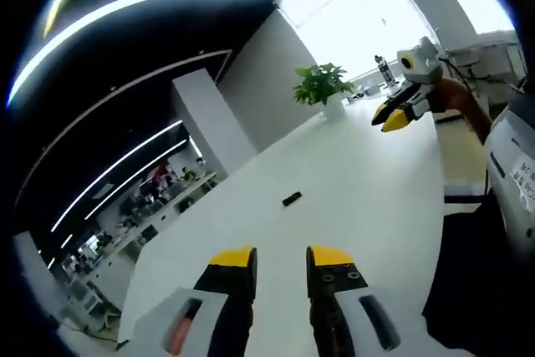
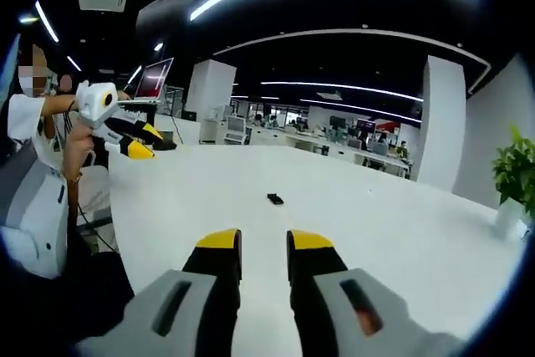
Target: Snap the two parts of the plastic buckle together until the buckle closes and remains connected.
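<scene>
A small black buckle piece [image 1: 291, 199] lies alone on the white table [image 1: 351, 198], well ahead of my left gripper [image 1: 281, 258]. That gripper is held above the table with its yellow-tipped jaws apart and nothing between them. In the right gripper view the same black piece [image 2: 275, 199] lies ahead of my right gripper [image 2: 264, 242], which is also open and empty. It is too small to tell whether it is one part or two joined. Each gripper appears in the other's view: the right gripper [image 1: 394, 114] is raised at the upper right, and the left gripper [image 2: 129, 141] at the left.
A potted plant [image 1: 322, 85] stands at the table's far end by the bright windows. The person [image 2: 33, 198] holding the grippers is at the table's edge. Office desks and screens [image 2: 334, 144] lie beyond the table.
</scene>
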A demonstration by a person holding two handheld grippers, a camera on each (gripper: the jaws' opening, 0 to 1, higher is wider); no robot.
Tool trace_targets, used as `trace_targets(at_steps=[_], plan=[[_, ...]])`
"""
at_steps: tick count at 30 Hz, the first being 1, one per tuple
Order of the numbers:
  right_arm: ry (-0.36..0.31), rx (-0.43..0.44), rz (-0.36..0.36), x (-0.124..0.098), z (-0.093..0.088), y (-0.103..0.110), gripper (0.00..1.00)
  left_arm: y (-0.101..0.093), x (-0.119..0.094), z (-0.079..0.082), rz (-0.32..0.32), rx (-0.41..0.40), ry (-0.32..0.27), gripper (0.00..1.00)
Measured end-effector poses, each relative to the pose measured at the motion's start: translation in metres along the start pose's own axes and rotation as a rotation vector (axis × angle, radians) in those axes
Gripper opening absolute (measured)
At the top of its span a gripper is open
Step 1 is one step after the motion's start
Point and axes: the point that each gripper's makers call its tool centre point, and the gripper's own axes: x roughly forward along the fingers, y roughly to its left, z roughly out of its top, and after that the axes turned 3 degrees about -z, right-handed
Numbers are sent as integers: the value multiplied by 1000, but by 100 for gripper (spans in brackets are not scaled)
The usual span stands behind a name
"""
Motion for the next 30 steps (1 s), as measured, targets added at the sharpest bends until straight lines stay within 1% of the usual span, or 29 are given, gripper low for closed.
trace_targets(at_steps=[4, 7, 15, 22, 30], plan=[[13, 14, -2, -2, -5, 0, 22, 3, -9, -8, 38, -4, 22, 23], [17, 15, -16, -3, -7, -3, 22, 1, -12, -12, 53, 0, 39, 23], [28, 16, -36, -5, -11, -8, 22, -4, -14, -16, 47, -14, 35, 23], [23, 15, -50, -6, -10, -10, 22, -1, -17, -20, 73, -15, 51, 23], [22, 15, -58, -7, -10, -12, 22, 1, -19, -22, 89, -20, 57, 23]])
